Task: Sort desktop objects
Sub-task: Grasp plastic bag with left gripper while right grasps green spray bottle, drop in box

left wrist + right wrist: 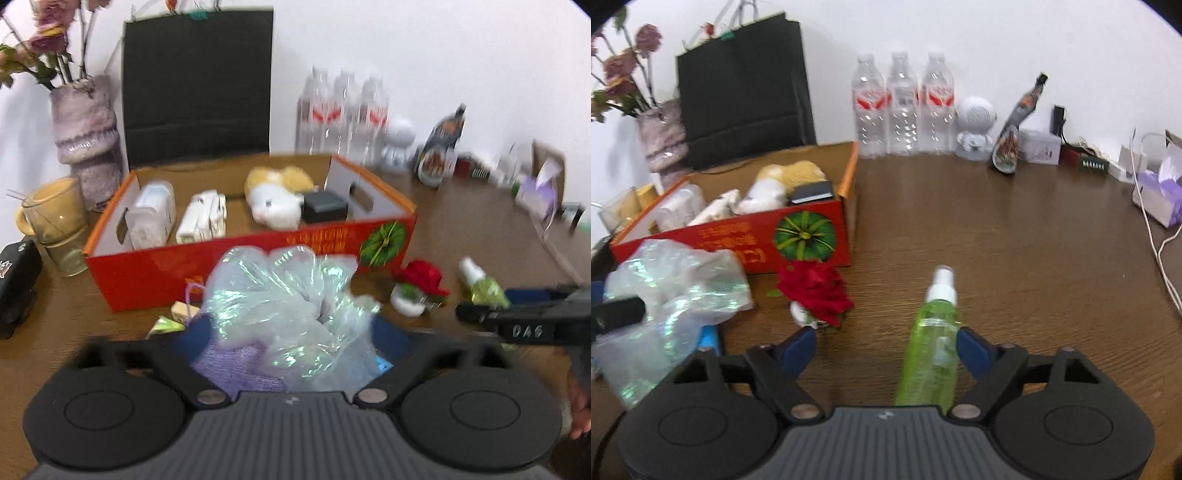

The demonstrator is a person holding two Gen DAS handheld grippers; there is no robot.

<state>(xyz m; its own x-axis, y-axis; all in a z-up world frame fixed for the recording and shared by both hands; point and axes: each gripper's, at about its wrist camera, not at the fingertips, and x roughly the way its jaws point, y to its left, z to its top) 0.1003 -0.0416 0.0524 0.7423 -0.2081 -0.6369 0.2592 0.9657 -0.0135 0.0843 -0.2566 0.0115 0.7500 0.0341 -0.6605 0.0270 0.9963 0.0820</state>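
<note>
My left gripper [291,343] is shut on a crinkly iridescent plastic bag [288,306] with a purple knitted thing inside, held in front of the red cardboard box [155,273]. The box holds white packets, a plush toy [273,195] and a black case. The bag also shows in the right wrist view [676,291]. My right gripper [886,347] is open, its blue fingers on either side of a green spray bottle [931,343] lying on the table. A red rose ornament [816,291] lies just left of it, next to the box [738,236].
A vase of flowers [85,133], a black paper bag [195,88] and a yellow glass mug [55,218] stand behind and left of the box. Three water bottles [901,107], a white figurine [975,129], small boxes and cables line the back and right of the wooden table [1015,240].
</note>
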